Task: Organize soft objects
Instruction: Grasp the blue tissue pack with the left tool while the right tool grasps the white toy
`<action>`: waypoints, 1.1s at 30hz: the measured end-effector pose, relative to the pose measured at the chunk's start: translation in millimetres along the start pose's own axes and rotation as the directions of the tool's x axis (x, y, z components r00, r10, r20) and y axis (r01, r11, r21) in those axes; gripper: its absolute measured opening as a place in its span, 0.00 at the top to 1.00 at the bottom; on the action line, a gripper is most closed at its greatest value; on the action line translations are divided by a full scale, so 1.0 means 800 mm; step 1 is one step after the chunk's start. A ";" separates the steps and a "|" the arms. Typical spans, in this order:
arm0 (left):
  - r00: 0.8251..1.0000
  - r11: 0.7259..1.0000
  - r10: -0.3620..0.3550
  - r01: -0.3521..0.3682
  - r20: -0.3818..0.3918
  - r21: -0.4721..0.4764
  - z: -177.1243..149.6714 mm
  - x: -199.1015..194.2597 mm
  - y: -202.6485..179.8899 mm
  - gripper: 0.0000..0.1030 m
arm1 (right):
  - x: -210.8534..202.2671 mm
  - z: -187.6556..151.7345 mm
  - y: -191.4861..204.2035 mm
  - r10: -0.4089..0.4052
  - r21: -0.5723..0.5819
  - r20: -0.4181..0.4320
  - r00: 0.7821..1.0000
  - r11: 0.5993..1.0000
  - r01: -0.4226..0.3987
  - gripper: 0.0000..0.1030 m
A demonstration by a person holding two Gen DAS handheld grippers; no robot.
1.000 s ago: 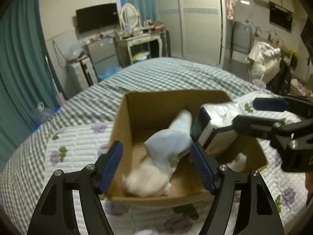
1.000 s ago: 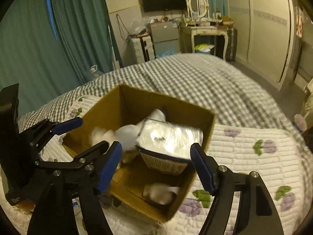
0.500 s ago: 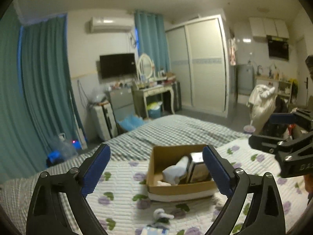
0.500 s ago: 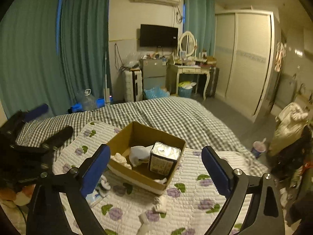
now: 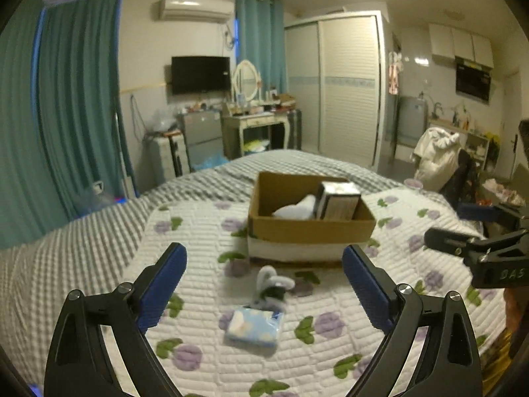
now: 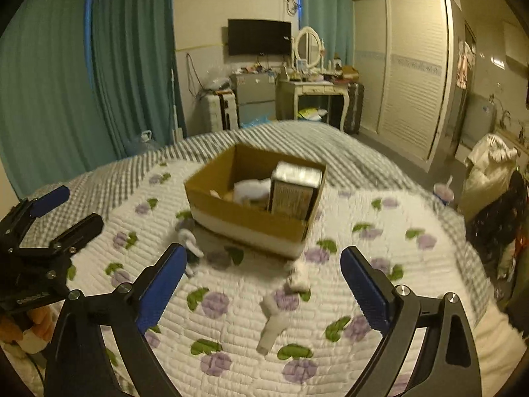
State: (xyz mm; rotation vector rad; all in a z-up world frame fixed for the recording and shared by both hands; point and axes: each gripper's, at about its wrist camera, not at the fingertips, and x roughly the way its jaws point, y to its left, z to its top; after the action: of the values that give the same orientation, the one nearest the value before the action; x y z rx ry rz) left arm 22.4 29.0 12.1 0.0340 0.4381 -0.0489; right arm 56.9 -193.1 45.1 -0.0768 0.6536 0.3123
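Blue-padded left tongs and right tongs are both spread wide, grasping nothing, above the floral quilt. Between the left pads lie a tissue pack and a grey sock; a white sock lies before the right tongs. Beyond, the cardboard box contains a white cloth and an upright tissue package.

A wall television hangs beside teal curtains.

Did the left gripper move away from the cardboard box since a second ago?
Yes. The left gripper has pulled back toward the person; the cardboard box on the bed now looks far smaller between its open fingers.
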 end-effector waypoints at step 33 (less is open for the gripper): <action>0.910 0.996 -0.069 0.040 -0.408 -0.079 -0.148 0.178 0.036 0.08 | 0.177 -0.123 -0.007 -0.074 0.065 -0.238 0.969 0.994 0.091 0.72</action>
State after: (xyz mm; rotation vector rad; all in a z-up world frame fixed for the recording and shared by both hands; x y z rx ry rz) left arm 102.8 57.2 -154.9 -0.0373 0.8634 -0.0825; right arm 107.1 -178.3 -119.3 -0.0692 0.8943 0.1990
